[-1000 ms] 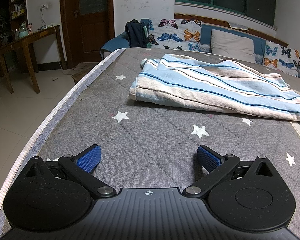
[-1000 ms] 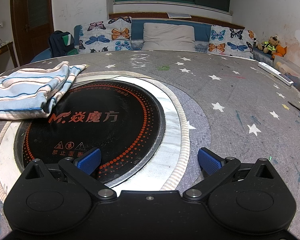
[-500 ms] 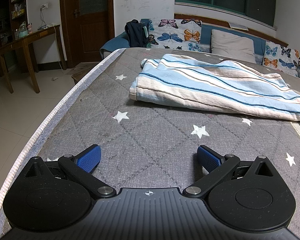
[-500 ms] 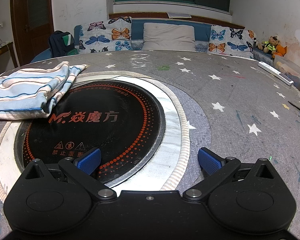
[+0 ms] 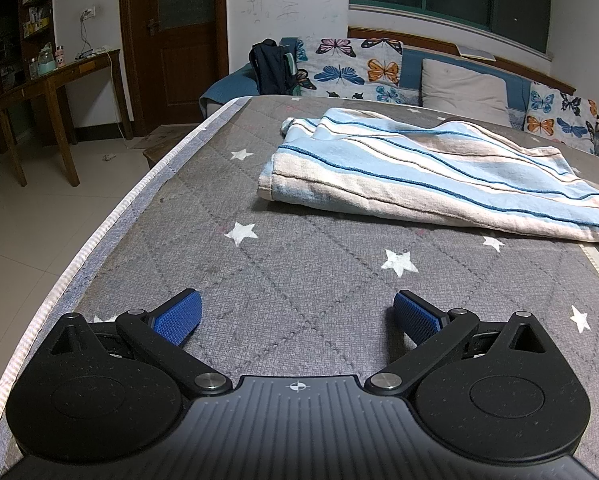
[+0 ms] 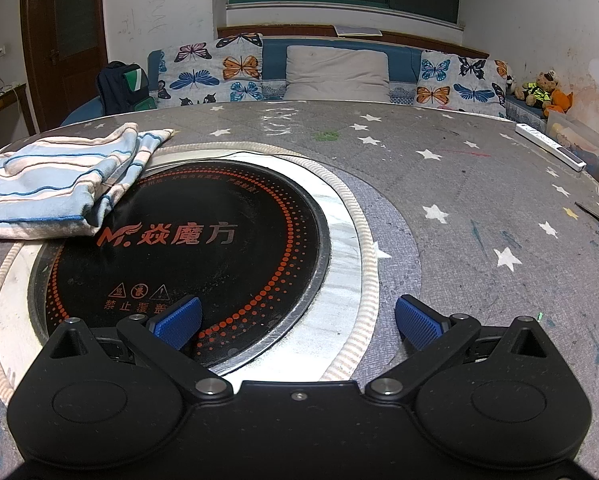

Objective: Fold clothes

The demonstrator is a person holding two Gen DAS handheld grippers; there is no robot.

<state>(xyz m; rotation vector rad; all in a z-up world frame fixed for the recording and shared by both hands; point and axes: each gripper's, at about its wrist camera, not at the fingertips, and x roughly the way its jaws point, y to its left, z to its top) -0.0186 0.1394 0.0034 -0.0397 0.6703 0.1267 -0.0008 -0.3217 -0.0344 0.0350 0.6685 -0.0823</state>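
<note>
A blue, white and beige striped cloth lies folded over on the grey star-patterned table cover, ahead and to the right of my left gripper. That gripper is open and empty, low over the cover, well short of the cloth. In the right wrist view the same cloth lies at the far left, its edge overlapping the round black induction cooktop. My right gripper is open and empty, over the cooktop's near right rim.
The table's left edge drops to a tiled floor, with a wooden desk beyond. A sofa with butterfly cushions and a dark backpack stands behind. A white remote lies at the far right.
</note>
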